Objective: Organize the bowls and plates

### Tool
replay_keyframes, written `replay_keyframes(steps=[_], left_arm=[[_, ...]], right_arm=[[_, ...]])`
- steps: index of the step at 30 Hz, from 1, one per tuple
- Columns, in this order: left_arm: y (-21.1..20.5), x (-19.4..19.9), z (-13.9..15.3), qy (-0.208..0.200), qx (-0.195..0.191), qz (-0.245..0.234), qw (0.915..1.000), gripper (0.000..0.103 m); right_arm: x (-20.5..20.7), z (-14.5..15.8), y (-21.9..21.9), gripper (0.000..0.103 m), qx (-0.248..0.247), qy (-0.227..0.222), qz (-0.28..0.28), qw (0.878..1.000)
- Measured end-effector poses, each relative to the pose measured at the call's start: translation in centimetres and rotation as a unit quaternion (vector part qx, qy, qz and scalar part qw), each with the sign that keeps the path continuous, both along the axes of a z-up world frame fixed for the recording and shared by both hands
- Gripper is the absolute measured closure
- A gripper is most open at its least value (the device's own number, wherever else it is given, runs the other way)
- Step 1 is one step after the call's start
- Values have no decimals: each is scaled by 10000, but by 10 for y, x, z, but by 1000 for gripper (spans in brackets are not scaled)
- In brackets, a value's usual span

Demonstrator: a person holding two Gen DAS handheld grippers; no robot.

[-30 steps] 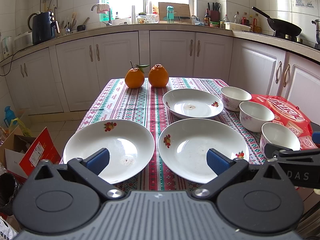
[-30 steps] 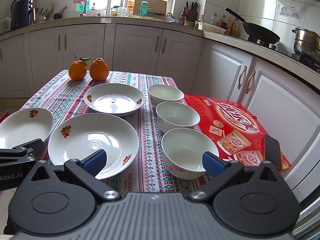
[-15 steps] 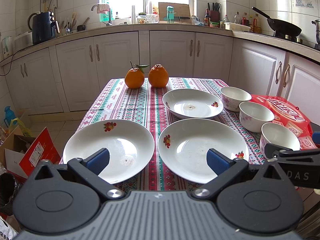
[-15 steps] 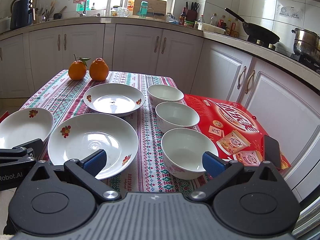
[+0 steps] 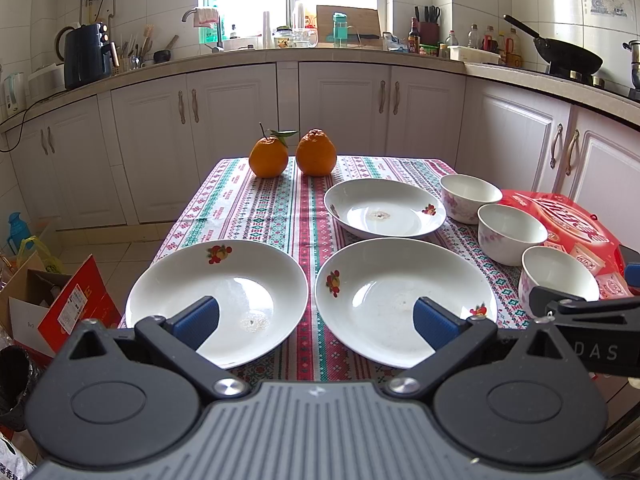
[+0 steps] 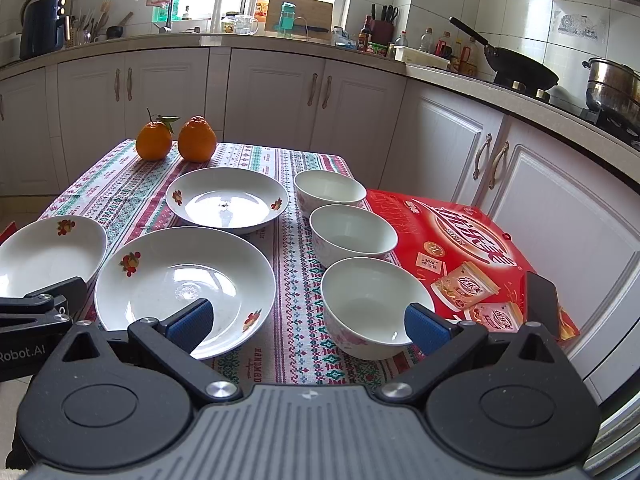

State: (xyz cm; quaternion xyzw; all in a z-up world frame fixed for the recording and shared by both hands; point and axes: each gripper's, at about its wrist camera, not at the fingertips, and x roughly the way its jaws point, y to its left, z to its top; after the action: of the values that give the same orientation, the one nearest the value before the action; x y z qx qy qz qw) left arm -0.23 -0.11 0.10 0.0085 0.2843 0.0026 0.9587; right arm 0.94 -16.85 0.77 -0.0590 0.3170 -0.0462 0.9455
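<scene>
Nothing is stacked yet: we see three plates, near left (image 5: pixel 218 294), near middle (image 5: pixel 404 300) and far (image 5: pixel 384 208), lying apart on the tabletop (image 5: pixel 256 208), with three bowls (image 6: pixel 352 234) in a row to their right. We hold the left gripper (image 5: pixel 316 320) and right gripper (image 6: pixel 306 322) short of the near edge, jaws apart and empty, so all sorting remains.

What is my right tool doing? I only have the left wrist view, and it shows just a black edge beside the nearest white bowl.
Observer: The right tool is open, its blue pads wide apart, and it holds nothing.
Operator: Is anything on the red box that I can't see?
Observer: A dark flat slab, perhaps a phone, lies on the near right corner of the red cardboard box.
Operator: Is that nearest bowl empty?
Observer: Yes, the nearest white ceramic bowl is empty down to its bottom.
</scene>
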Motion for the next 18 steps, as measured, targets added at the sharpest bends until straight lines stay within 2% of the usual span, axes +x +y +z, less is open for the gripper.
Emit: replay_keyframes(steps=[12, 18], left_arm=[[0, -1, 4, -68, 34, -25, 10000, 1], [12, 1, 9, -187, 123, -101, 9997, 1]], right_arm=[[2, 4, -4, 0, 29, 4, 67, 10000], [16, 14, -8, 0, 273, -4, 421, 9987]])
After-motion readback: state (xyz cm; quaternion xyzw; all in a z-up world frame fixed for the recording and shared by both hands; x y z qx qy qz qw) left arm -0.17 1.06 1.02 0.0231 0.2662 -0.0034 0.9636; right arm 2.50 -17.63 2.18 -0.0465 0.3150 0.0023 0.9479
